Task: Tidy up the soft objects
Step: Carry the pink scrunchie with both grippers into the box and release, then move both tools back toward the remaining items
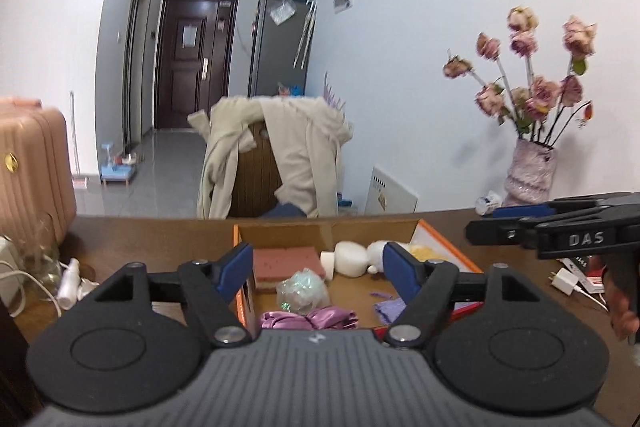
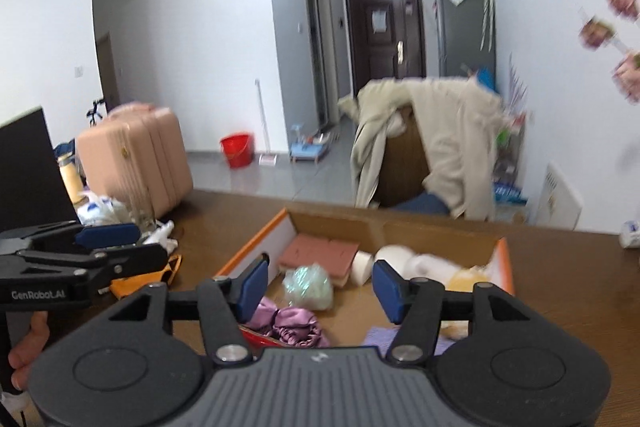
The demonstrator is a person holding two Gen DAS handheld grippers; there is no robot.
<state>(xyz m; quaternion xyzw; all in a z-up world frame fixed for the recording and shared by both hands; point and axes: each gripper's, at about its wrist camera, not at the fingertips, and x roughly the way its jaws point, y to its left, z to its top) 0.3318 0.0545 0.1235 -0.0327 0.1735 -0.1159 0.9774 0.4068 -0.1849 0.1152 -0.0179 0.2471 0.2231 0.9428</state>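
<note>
An open cardboard box (image 1: 328, 227) (image 2: 400, 227) with orange edges sits on the brown table. Inside lie a pink sponge (image 1: 286, 261) (image 2: 320, 253), a pale green mesh ball (image 1: 304, 291) (image 2: 308, 285), white plush pieces (image 1: 352, 259) (image 2: 396, 259), a purple satin scrunchie (image 1: 308, 319) (image 2: 288, 323), a lilac cloth (image 1: 390, 309) (image 2: 378, 339) and a yellow soft item (image 1: 428, 251) (image 2: 466, 281). My left gripper (image 1: 318, 273) is open and empty above the box's near side. My right gripper (image 2: 318, 291) is open and empty over the box too.
A vase of dried roses (image 1: 530, 171) stands at the table's back right. A white charger (image 1: 566, 281) lies at the right, a glass jar (image 1: 42, 259) and white bottle (image 1: 68, 281) at the left. A coat-draped chair (image 1: 276, 155) is behind the table; a pink suitcase (image 2: 136, 159) is left.
</note>
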